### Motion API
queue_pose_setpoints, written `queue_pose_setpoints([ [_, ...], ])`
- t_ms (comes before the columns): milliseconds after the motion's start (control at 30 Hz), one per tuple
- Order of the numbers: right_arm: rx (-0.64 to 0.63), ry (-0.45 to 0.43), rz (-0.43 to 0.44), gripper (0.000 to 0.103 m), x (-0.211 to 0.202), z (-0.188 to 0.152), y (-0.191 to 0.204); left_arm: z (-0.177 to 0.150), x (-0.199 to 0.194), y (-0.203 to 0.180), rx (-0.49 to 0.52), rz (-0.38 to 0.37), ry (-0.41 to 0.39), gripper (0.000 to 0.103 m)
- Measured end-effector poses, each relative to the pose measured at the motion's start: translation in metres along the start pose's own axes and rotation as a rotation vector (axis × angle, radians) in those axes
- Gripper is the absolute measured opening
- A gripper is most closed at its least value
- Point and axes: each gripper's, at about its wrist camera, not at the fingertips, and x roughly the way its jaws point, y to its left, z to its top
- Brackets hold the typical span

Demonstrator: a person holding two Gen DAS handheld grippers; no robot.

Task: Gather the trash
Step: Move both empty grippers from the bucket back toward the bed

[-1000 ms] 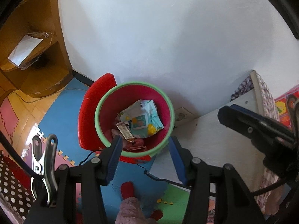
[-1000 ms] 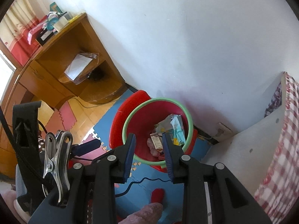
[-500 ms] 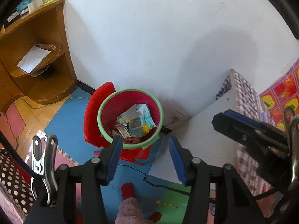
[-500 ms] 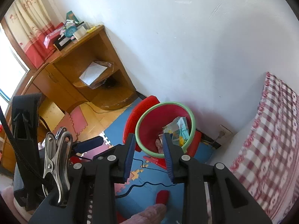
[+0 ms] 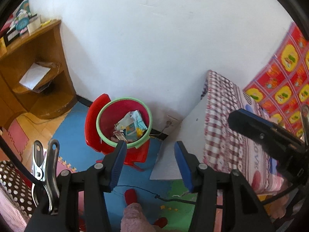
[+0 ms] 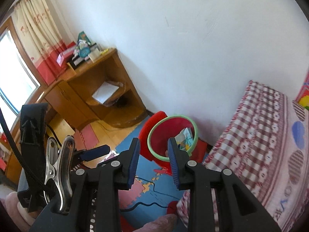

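Both grippers released, nothing between jaws: left gripper (image 5: 149, 160), right gripper (image 6: 153, 157). Bin (image 5: 102, 116) on floor holds wrappers (image 5: 130, 124), bed (image 6: 266, 135) beside it.

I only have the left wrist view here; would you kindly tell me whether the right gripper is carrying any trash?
Observer: No, the right gripper is open, and nothing sits between its jaws.
Operator: Thank you. Is there anything beyond the wooden desk on the side my view cuts off?
Observer: Yes, a window with a cream and red curtain stands right beside it.
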Motion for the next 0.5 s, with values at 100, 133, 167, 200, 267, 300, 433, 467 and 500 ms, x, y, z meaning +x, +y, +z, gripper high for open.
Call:
queue_pose_setpoints([
  [100,0.006,-0.027,-0.009,0.031,-0.026,-0.008,-0.004,-0.005,-0.014,-0.015,0.023,-0.01,-0.005,0.054],
  [133,0.008,-0.036,-0.012,0.031,-0.034,-0.011,-0.006,-0.006,-0.017,-0.019,0.028,-0.014,-0.005,0.054],
  [167,0.013,-0.044,-0.018,0.031,-0.043,-0.015,-0.008,-0.008,-0.022,-0.026,0.036,-0.02,-0.004,0.054],
  [200,0.02,-0.05,-0.023,0.031,-0.047,-0.017,-0.008,-0.01,-0.024,-0.03,0.039,-0.024,-0.001,0.054],
  [267,0.036,-0.06,-0.028,0.031,-0.06,-0.023,-0.013,-0.013,-0.029,-0.042,0.046,-0.04,0.001,0.054],
  [300,0.047,-0.067,-0.033,0.031,-0.068,-0.026,-0.016,-0.015,-0.032,-0.047,0.05,-0.046,0.003,0.054],
  [433,0.074,-0.096,-0.061,0.031,-0.099,-0.041,-0.031,-0.025,-0.041,-0.073,0.088,-0.061,-0.004,0.054],
  [467,0.079,-0.105,-0.071,0.031,-0.106,-0.044,-0.034,-0.028,-0.043,-0.082,0.103,-0.061,-0.004,0.054],
  [500,0.084,-0.109,-0.076,0.031,-0.113,-0.047,-0.037,-0.031,-0.046,-0.089,0.113,-0.064,-0.003,0.054],
])
